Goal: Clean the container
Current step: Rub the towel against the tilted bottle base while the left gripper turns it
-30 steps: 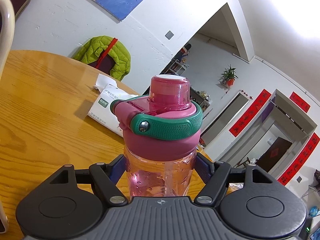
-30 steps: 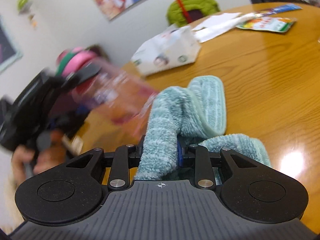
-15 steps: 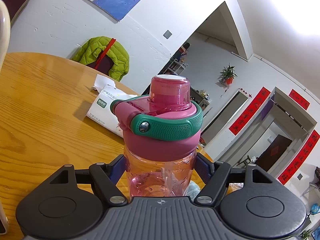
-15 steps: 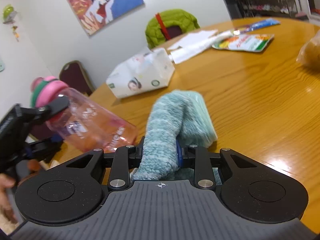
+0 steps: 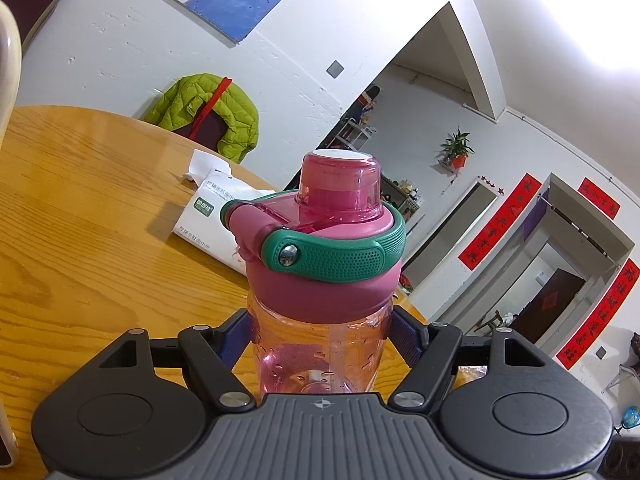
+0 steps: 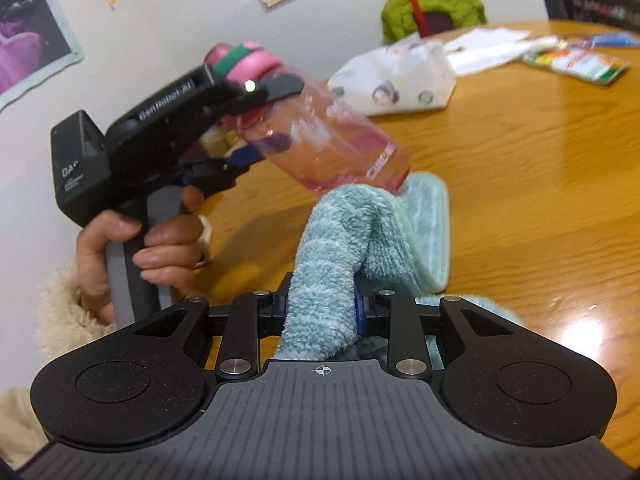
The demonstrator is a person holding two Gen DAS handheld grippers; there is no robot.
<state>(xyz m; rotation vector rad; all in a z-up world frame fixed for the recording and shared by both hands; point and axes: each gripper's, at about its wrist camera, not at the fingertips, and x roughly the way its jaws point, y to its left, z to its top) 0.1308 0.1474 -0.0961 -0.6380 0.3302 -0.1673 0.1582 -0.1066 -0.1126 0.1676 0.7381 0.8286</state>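
A clear pink water bottle (image 5: 320,344) with a pink lid and green carry handle (image 5: 340,258) is clamped in my left gripper (image 5: 319,332), just under the lid. In the right wrist view the bottle (image 6: 332,140) is held tilted above the table, its base touching a teal fluffy cloth (image 6: 348,236). My right gripper (image 6: 320,308) is shut on a fold of that cloth; the rest of the cloth lies on the wooden table (image 6: 540,184). The left gripper (image 6: 240,128) shows there in a person's hand.
A white tissue pack (image 6: 396,80) lies behind the bottle, also in the left wrist view (image 5: 212,216). Papers (image 6: 492,46) and a snack packet (image 6: 576,64) lie at the far right. A green jacket (image 5: 204,116) hangs on a chair at the table's far edge.
The bottle has swung closer to the cloth, and its base now touches the top of the raised cloth. The right gripper has shifted left with the cloth.
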